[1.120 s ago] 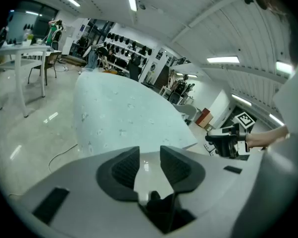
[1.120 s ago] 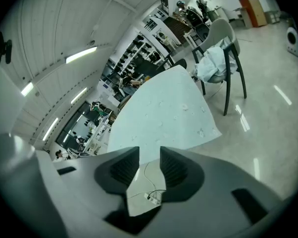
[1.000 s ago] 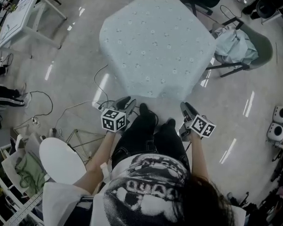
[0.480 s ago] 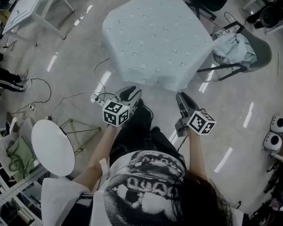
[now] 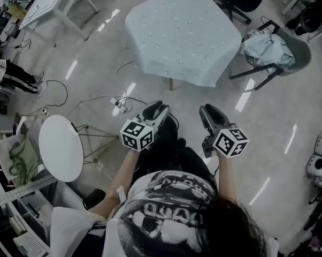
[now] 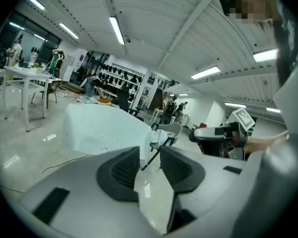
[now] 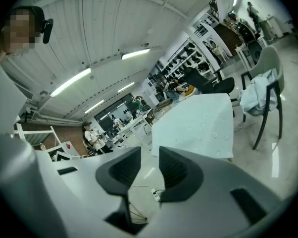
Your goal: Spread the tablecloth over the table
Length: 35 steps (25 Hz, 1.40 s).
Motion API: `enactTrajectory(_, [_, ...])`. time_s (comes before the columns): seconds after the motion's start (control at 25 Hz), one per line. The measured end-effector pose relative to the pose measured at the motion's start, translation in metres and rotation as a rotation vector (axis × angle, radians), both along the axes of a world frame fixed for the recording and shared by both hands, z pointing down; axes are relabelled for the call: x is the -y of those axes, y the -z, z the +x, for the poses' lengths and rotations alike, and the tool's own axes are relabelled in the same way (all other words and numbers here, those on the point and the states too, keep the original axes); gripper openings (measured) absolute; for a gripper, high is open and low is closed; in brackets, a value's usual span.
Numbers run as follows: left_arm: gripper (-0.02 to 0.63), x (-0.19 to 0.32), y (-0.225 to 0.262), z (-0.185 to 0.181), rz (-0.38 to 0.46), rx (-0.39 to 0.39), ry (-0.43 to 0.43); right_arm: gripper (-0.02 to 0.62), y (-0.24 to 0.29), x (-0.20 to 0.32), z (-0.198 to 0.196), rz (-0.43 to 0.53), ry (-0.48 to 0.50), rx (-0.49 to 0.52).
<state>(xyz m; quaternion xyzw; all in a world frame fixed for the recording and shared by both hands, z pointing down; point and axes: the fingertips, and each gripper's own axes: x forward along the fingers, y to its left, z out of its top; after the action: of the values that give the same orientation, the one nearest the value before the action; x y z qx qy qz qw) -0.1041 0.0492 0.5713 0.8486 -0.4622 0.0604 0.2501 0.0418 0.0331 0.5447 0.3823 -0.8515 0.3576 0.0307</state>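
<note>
The tablecloth point(image 5: 182, 33) already lies over the counter point(image 5: 171, 84), far ahead of you. It is flat on top and its edges hang down all round, so only a bit of one leg shows under the near hem. By that look the spreading is done, or close to it. A chair point(image 5: 273, 50) stands just right of the counter, clear of the cloth. You hold both tools in front of your body, near you and well apart from the cloth, which I read as standing off to check the drape rather than working it. Your left tool point(image 5: 154, 110) has its jaws parted by a narrow gap, with nothing between the pads and only the floor point(image 5: 97, 84) showing through. Your right tool point(image 5: 209, 114) has just been closing its jaws a little, yet they stand parted too. Nothing lies between them and it touches nothing. If a hem hangs uneven, I judge you would have to walk in close before either tool could reach it.
</note>
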Motion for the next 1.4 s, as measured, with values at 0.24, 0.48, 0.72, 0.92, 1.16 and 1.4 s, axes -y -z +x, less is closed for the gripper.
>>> enactTrajectory(0.24, [0.128, -0.033, 0.031, 0.004, 0.071, 0.045, 0.009, 0.099, 0.018, -0.033, -0.015, 0.049, 0.076, 0.029])
enactTrajectory(0.48, [0.078, -0.052, 0.059, 0.004, 0.145, 0.131, -0.009, 0.038, 0.037, -0.049, -0.025, 0.135, 0.09, -0.005])
enactTrajectory(0.72, [0.027, -0.072, 0.07, 0.0, 0.183, 0.213, -0.033, -0.012, 0.048, -0.062, -0.036, 0.23, 0.101, -0.031])
enactTrajectory(0.92, [0.014, -0.085, 0.078, -0.006, 0.202, 0.229, -0.01, -0.011, 0.055, -0.069, -0.043, 0.284, 0.136, -0.035])
enactTrajectory(1.16, [0.012, -0.1, 0.081, -0.015, 0.197, 0.221, 0.031, -0.006, 0.061, -0.075, -0.052, 0.309, 0.173, -0.043])
enactTrajectory(1.4, [0.012, -0.102, 0.082, -0.013, 0.193, 0.225, 0.023, -0.006, 0.066, -0.079, -0.049, 0.322, 0.169, -0.051])
